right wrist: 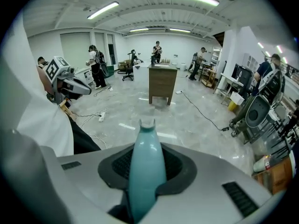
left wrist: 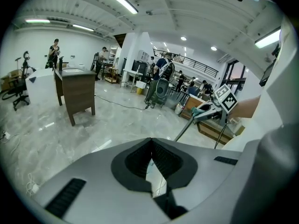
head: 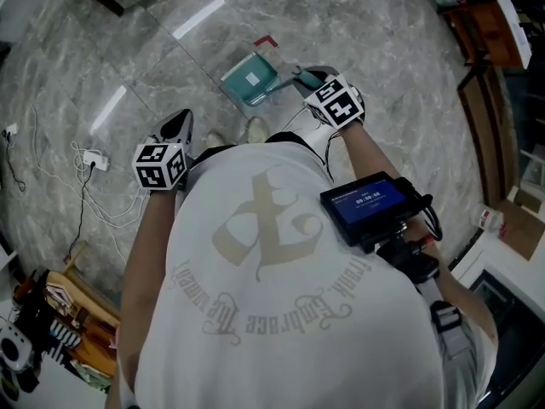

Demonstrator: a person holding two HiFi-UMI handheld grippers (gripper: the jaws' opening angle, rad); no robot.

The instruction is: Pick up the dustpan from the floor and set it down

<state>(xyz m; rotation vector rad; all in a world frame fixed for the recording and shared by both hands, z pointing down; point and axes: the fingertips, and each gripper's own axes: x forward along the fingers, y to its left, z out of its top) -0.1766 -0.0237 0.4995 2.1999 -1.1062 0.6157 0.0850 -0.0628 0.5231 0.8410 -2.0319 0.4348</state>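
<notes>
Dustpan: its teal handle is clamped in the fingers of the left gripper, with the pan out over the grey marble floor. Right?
No. The dustpan has its teal handle clamped in the fingers of the right gripper, not the left, as the right gripper view shows. The pan is indeed out over the grey marble floor.

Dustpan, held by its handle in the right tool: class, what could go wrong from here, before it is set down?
1. The right tool grips only the handle. The dustpan hangs at the far end, so it might twist or slip.
2. The left tool is shut and empty, giving no support.
3. Cables lie on the floor to the left. A step there could snag them.
</notes>
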